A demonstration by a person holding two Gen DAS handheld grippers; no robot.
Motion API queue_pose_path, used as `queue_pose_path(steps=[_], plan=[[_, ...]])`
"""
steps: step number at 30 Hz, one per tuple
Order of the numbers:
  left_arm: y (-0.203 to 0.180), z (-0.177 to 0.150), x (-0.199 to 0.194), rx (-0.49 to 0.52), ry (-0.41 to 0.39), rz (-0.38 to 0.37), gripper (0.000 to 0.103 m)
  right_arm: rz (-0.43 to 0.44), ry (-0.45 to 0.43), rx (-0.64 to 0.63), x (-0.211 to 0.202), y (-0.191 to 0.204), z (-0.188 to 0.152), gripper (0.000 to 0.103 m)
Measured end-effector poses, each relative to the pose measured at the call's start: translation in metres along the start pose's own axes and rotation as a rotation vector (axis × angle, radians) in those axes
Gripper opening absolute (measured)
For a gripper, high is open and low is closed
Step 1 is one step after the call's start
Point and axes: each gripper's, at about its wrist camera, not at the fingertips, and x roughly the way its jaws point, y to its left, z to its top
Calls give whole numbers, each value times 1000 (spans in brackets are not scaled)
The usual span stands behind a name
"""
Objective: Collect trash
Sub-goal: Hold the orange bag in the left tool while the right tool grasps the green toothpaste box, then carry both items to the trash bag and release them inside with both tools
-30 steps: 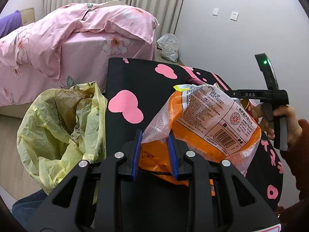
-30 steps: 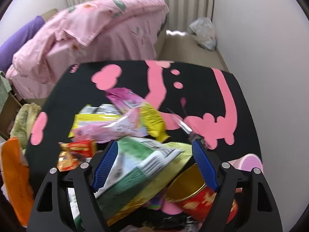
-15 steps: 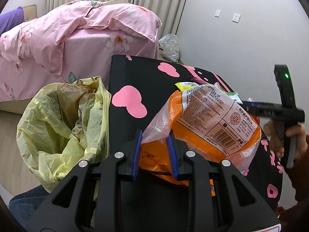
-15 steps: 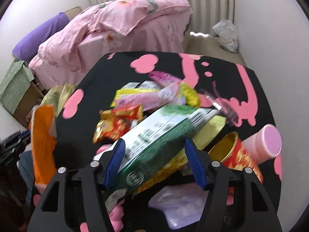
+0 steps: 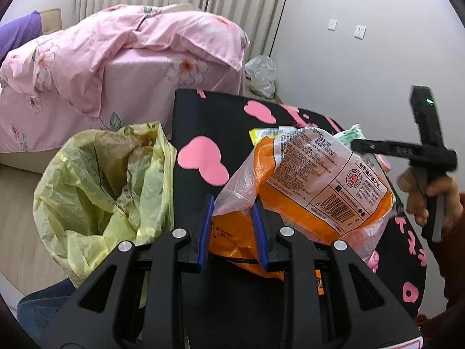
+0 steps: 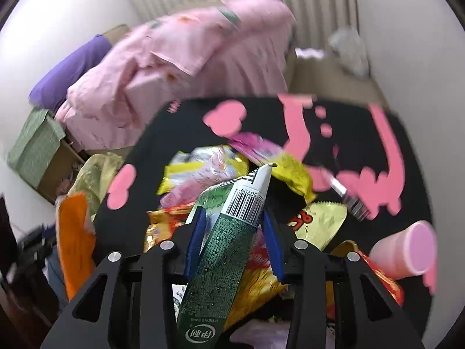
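Note:
My left gripper (image 5: 232, 226) is shut on the clear neck of an orange snack bag (image 5: 319, 192), held above the black table (image 5: 203, 116). Just left of it, beside the table edge, a yellow trash bag (image 5: 101, 192) gapes wide. In the right wrist view my right gripper (image 6: 232, 232) has its jaws closing on a green-and-white barcoded packet (image 6: 226, 256); the blue pads touch both its sides, and it sticks up tilted above a pile of wrappers (image 6: 209, 171). The orange bag (image 6: 75, 232) shows at the left there.
A pink cup (image 6: 407, 250) lies on its side at the table's right, beside a red-and-gold can (image 6: 383, 276). A pink-covered bed (image 5: 116, 67) stands behind the table. A cardboard box (image 6: 37, 148) sits on the floor at the left. A person's hand (image 5: 418, 195) holds the right tool.
The right jaws have narrowed from wide apart onto the green packet and raised it off the pile. The left gripper and its orange bag have hardly moved.

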Motion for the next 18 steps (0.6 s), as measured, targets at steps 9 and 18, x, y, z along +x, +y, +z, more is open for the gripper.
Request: queue_pose_path(steps=[9,18], plan=[[-11,8,-20,39,-45,6,25,-49,-179,-88,-77,22,-25,29],[-22,14,-43,60,-88,25,25,-88,-267,-100,-119,24,-37,28]])
